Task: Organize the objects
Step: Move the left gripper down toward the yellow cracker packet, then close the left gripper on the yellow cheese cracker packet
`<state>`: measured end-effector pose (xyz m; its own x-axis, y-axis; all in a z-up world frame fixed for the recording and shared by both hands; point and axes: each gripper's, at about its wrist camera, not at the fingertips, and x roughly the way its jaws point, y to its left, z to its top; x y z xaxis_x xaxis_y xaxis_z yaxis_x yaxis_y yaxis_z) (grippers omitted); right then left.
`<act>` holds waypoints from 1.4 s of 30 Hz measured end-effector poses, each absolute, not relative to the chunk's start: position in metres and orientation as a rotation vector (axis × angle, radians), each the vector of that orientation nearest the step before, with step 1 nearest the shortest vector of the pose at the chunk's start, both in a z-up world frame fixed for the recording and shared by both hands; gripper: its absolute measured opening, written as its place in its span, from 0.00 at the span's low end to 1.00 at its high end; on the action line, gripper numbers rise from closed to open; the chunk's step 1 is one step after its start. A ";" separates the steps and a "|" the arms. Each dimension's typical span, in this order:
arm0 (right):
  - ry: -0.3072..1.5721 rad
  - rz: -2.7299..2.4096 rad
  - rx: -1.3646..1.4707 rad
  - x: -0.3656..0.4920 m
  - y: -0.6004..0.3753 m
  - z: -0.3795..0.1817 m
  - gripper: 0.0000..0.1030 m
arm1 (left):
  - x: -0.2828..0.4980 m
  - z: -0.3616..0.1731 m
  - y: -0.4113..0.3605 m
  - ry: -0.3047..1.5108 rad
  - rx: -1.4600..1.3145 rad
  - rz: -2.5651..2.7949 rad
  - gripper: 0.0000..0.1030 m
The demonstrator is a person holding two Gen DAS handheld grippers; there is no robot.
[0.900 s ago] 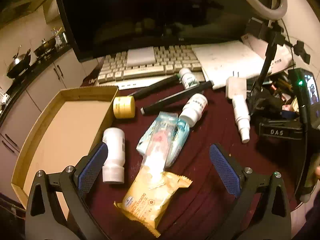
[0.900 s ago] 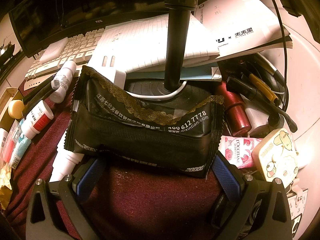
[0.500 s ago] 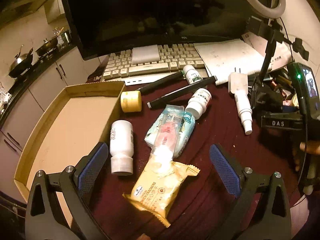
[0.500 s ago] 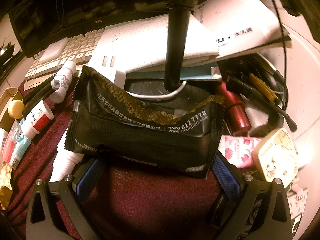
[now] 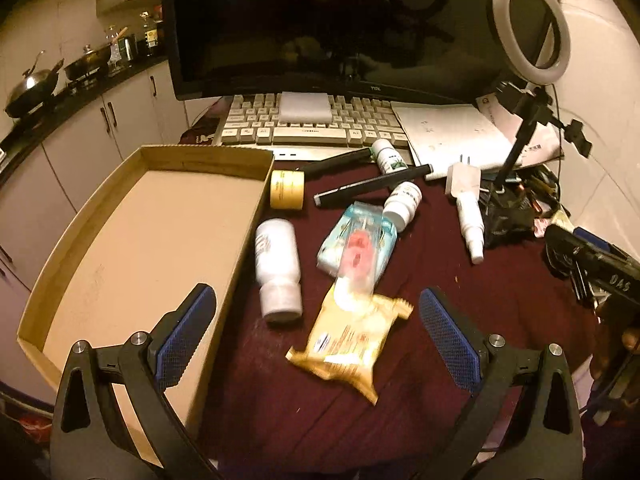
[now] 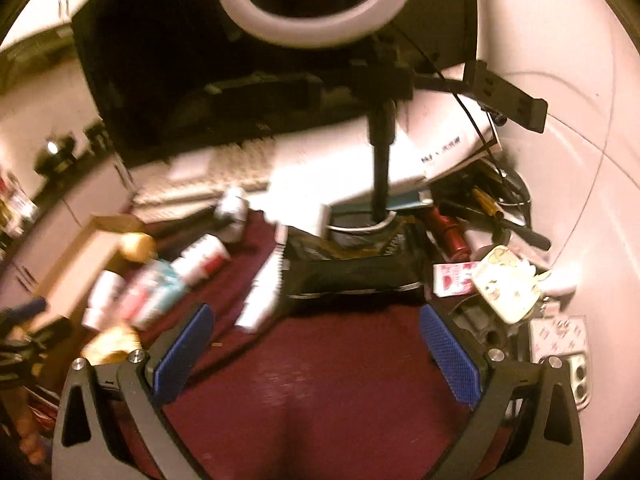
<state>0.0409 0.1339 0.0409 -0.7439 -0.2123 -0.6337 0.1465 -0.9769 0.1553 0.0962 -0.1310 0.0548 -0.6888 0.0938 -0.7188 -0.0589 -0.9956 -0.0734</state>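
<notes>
Cluttered maroon desk, monitor behind. Cardboard tray at left, nothing in it, likely drop spot. Left gripper fingers apart over yellow packet beside white bottle. Right gripper fingers apart, holding nothing, black pouch ahead.

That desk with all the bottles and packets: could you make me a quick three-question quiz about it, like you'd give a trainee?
1. True or false: the cardboard tray already holds several bottles.
2. Which lies nearest the left gripper? A) yellow snack packet B) small yellow jar C) keyboard
3. Fill in: the right gripper, jaws apart, faces a ______ packet by the ring light's stand.

Key: 1 false, nothing lies in it; 2 A; 3 black.
</notes>
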 end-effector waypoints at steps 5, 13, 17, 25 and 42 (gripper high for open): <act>-0.157 -2.697 0.990 0.050 0.115 0.034 0.98 | 0.107 0.049 -0.130 -0.080 -1.191 2.763 0.99; -0.152 -2.649 1.032 0.046 0.108 0.025 0.98 | 0.098 0.030 -0.110 0.013 -1.249 2.650 1.00; -0.156 -2.643 1.052 0.046 0.109 0.023 0.98 | 0.094 0.019 -0.107 0.038 -1.287 2.633 0.99; -0.179 -2.644 1.120 0.041 0.110 0.014 0.98 | 0.087 0.003 -0.113 0.017 -1.353 2.645 0.92; -0.226 -2.646 1.172 0.039 0.116 0.009 0.99 | 0.076 0.008 -0.095 -0.054 -1.343 2.595 0.64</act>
